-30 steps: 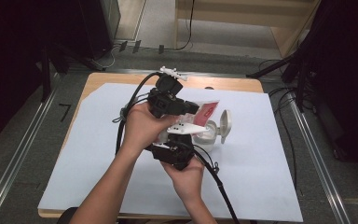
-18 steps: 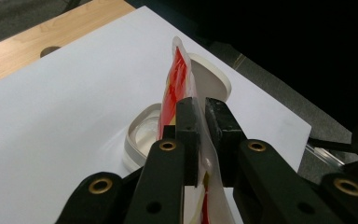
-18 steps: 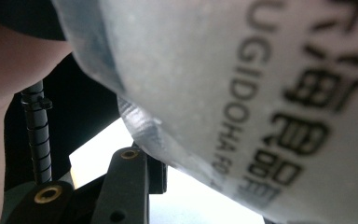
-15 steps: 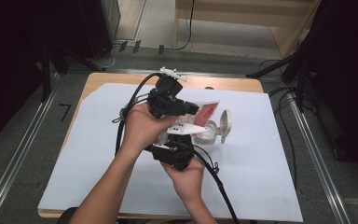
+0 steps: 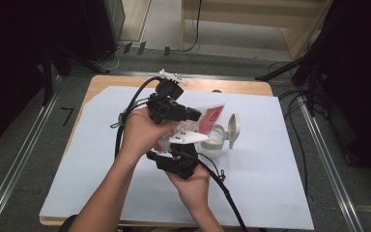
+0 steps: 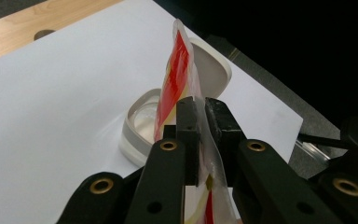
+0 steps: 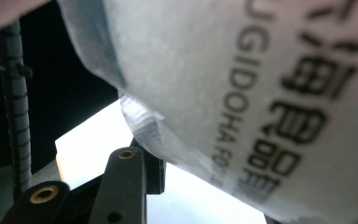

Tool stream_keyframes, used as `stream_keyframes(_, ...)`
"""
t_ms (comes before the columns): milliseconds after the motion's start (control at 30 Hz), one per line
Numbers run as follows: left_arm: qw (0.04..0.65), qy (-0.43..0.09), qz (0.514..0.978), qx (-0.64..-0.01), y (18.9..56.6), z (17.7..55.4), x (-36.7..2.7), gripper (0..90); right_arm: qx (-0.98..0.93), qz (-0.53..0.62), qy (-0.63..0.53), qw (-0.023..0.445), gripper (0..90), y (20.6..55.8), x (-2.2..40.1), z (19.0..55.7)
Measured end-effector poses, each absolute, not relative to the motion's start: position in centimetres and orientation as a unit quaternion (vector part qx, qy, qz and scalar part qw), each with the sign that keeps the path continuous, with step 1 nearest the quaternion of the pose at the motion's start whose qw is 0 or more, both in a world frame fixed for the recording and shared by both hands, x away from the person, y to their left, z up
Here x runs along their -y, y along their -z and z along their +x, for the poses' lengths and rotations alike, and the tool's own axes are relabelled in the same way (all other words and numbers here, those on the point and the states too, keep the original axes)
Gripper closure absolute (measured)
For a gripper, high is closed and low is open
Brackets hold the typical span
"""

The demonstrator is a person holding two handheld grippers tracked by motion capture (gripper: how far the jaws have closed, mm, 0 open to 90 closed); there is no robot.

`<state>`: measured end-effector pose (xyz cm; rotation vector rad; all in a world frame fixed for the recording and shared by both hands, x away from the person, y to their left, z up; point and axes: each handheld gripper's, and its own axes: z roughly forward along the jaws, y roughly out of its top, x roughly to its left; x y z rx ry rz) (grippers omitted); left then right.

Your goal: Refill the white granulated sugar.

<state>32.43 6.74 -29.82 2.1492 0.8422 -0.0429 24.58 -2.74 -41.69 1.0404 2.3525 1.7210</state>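
A clear plastic bag [image 5: 209, 119] with a red label and a white granular filling is held tilted over a white tub [image 5: 216, 144] whose flip lid [image 5: 233, 128] stands open. My left gripper [image 5: 194, 115] is shut on the bag's upper film; in the left gripper view its jaws [image 6: 203, 116] pinch the thin edge of the bag [image 6: 177, 60] above the tub [image 6: 135, 133]. My right gripper [image 5: 180, 146] holds the bag's lower end from below. In the right gripper view the printed bag [image 7: 261, 93] presses on one finger [image 7: 135, 172]; the other finger is hidden.
The tub stands on a white sheet [image 5: 270, 183] that covers a wooden table [image 5: 232, 86]. Black cables [image 5: 125, 121] trail from both grippers over the sheet. Metal rails [image 5: 328, 159] and dark stands flank the table.
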Motion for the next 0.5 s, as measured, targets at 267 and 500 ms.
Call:
stream_keyframes(267,0.387,0.030,0.857,-0.340,29.9,32.4,-7.5,85.2,-0.768,0.327,-0.550,0.024,58.9,42.4,2.4,24.3)
stream_keyframes(500,0.370,0.041,0.863,-0.342,30.0,32.5,-8.2,85.5,-0.772,0.317,-0.550,0.025,58.8,43.2,2.1,24.3)
